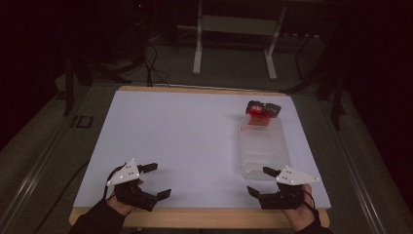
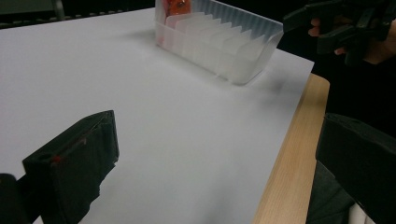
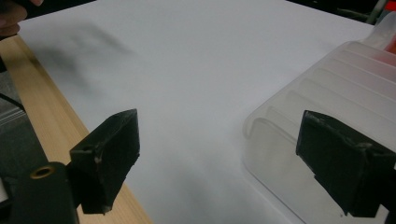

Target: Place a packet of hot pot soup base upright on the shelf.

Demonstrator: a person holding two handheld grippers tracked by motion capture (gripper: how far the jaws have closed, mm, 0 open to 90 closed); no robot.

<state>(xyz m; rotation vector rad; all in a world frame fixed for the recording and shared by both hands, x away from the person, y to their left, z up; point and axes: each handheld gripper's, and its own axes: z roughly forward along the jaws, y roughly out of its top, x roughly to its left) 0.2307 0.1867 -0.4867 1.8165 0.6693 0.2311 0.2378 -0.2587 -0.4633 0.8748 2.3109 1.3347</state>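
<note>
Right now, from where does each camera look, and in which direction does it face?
High view: sits above the person's side, looks forward and down on the table; both hands, left tool and right tool show.
Left gripper view: rides on the left tool, faces across the white surface toward the clear slotted tray; its jaws stand open.
Right gripper view: rides on the right tool, faces the tray's near end; jaws open.
All three share the tray.

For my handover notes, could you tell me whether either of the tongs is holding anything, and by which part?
Nothing is held: the left tongs and right tongs are both open and empty, the right near the clear tray.
</note>
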